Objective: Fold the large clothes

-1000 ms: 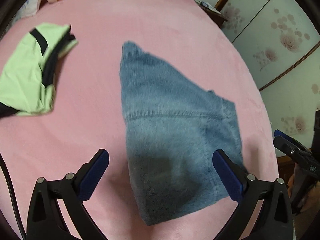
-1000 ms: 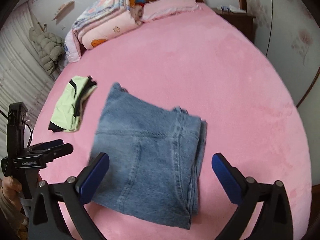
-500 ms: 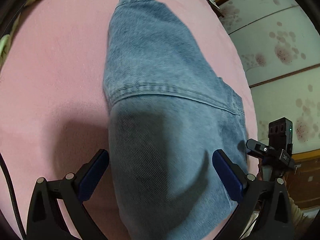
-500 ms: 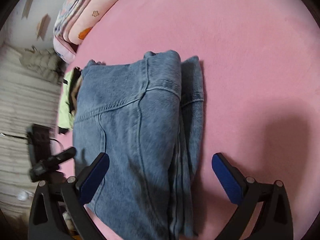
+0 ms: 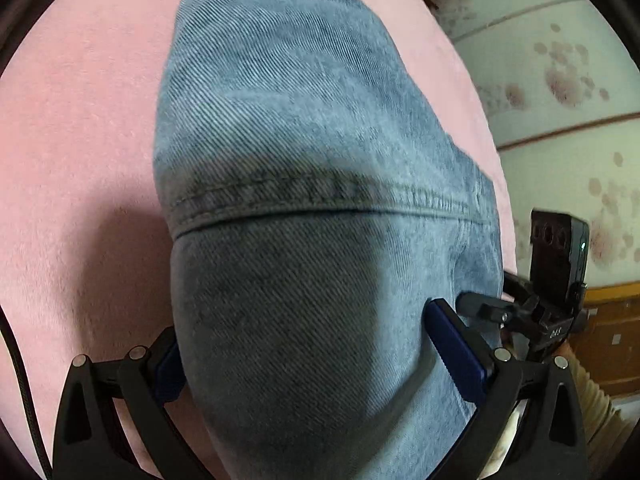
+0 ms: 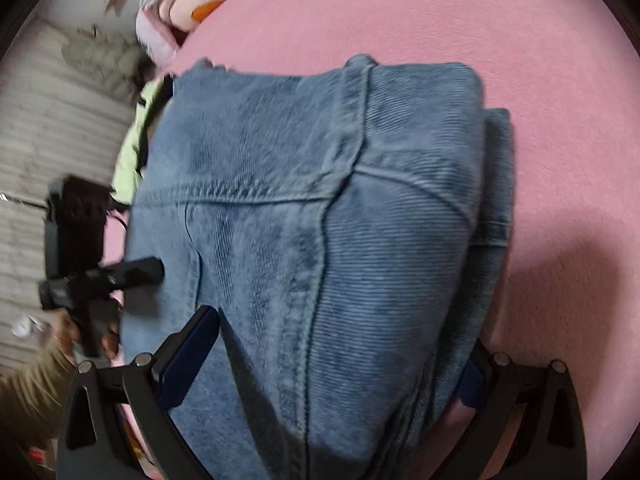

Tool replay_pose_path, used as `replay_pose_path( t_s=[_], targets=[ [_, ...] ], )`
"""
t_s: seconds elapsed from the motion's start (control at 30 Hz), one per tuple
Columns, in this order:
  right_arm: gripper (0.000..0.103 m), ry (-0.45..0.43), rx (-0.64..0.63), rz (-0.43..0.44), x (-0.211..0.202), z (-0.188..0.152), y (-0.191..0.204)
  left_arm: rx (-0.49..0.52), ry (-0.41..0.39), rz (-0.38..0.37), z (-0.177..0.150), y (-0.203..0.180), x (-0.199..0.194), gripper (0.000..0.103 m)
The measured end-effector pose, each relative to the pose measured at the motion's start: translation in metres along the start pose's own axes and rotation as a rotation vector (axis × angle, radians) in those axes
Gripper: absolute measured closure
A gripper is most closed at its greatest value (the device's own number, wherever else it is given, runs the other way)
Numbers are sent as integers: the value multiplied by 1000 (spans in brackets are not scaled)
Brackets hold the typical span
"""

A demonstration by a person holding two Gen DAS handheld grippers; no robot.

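Left wrist view shows the left gripper (image 5: 316, 356) spread wide astride folded jeans (image 5: 304, 208) on a pink bedspread (image 5: 80, 120), no legible label in sight, while the right wrist view shows the right gripper (image 6: 332, 364) likewise parted over the jeans' (image 6: 320, 220) seams.

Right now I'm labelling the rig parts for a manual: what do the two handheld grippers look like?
Both the left gripper and right gripper have black, cut-out triangular fingers with silver rivets and dark blue pads. A black cable runs along the left one. A beige ribbed sleeve shows behind.
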State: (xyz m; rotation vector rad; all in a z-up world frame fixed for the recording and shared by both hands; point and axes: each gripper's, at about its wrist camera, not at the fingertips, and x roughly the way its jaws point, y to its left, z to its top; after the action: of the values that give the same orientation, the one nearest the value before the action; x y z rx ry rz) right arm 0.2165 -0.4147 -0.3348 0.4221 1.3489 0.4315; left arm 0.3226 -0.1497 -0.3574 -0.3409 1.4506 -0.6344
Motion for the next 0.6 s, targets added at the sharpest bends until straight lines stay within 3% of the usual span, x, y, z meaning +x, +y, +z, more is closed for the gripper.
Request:
replay_pose_path(
  t_s=[0.07, 0.13, 0.23, 0.33, 0.53, 0.6],
  targets=[
    [7, -3, 0, -38, -1, 0, 4, 21, 22, 32, -1, -6, 2, 0],
    [30, -21, 24, -22, -7, 0, 4, 51, 17, 87, -4, -15, 3, 0],
    [55, -56, 89, 14, -17, -1, -4, 48, -21, 147, -9, -26, 0, 10],
    [67, -59, 107, -5, -21, -1, 0, 67, -37, 197, -14, -35, 0, 16],
    [80, -64, 58, -118, -23, 1, 20, 68, -59, 205, -15, -38, -8, 32],
    [83, -83, 37, -149, -28, -3, 28, 70, -82, 213, -19, -43, -17, 48]
  ],
)
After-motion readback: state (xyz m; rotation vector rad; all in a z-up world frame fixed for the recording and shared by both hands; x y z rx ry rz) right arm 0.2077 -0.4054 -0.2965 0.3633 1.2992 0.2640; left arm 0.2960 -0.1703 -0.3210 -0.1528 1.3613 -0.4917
